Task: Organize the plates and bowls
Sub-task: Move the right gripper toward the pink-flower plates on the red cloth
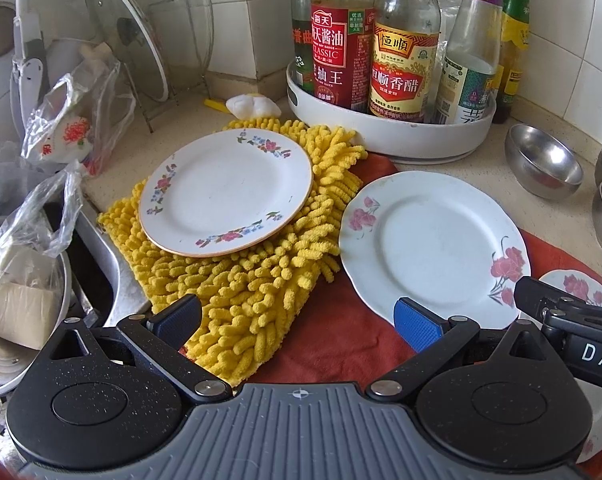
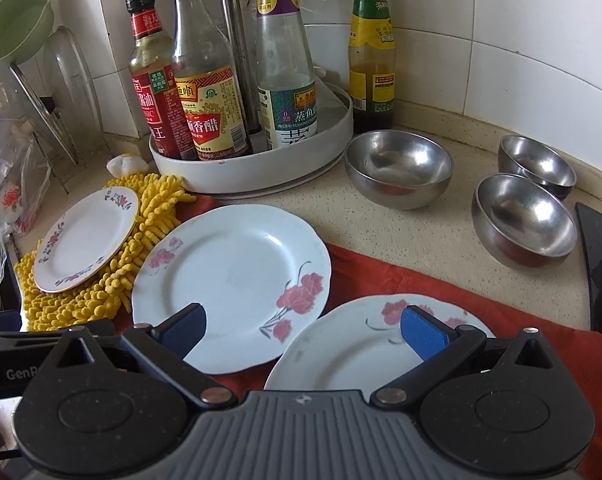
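both grippers – left [image 1: 299,318], right [image 2: 303,330] – wide open, empty; 3 plates on counter, steel bowls [image 2: 399,168] beside.

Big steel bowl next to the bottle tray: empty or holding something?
Empty. The right wrist view looks straight into the big steel bowl beside the white tray: only bare metal and reflections inside.

We see our left gripper [image 1: 297,322] spread wide, empty, over yellow mop cloth [image 1: 241,292], small floral plate [image 1: 225,192] resting on it, larger plate [image 1: 435,248] beside.
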